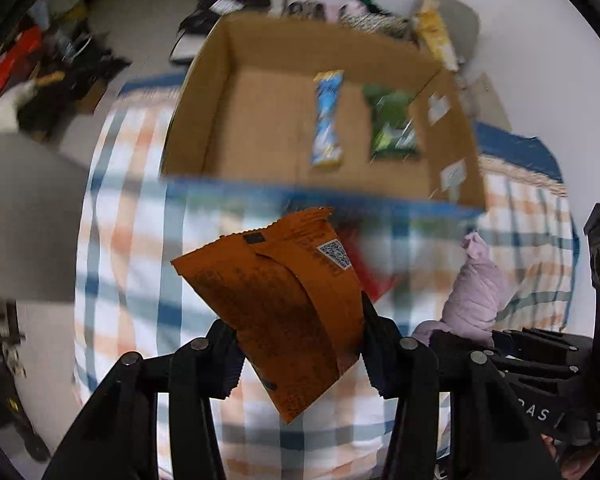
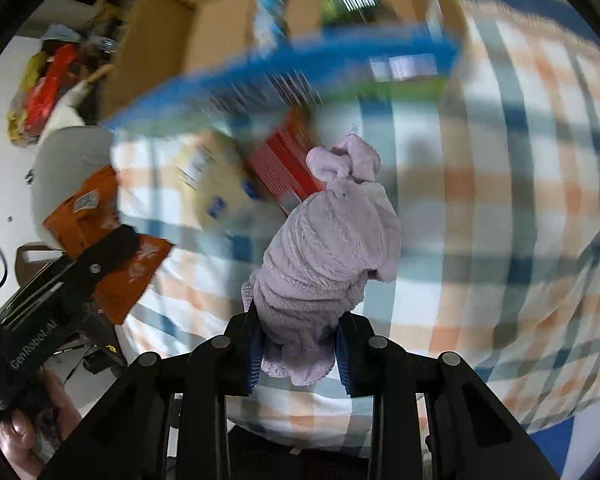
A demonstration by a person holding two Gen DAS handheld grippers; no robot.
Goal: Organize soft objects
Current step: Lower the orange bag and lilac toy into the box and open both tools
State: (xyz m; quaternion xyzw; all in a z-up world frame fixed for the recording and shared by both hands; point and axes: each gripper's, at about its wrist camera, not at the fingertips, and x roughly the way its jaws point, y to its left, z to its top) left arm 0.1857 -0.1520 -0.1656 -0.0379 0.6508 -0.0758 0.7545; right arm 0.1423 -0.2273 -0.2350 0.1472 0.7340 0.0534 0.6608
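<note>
My left gripper [image 1: 300, 344] is shut on an orange snack packet [image 1: 284, 300] and holds it above the checked cloth, short of the open cardboard box [image 1: 260, 52]. The box holds a blue packet [image 1: 327, 120] and a green packet [image 1: 394, 124]. My right gripper [image 2: 298, 348] is shut on a rolled lilac towel [image 2: 332, 236], also in the left wrist view [image 1: 476, 288] at lower right. The left gripper with the orange packet [image 2: 104, 216] shows at the left of the right wrist view.
A checked blue-and-orange cloth [image 1: 132, 240] covers the table. A red packet [image 2: 288, 168] and a pale yellow packet [image 2: 216, 180] lie near the box's blue-edged near flap [image 2: 284, 64]. A grey chair back [image 1: 20, 216] is at left. Clutter lies on the floor beyond.
</note>
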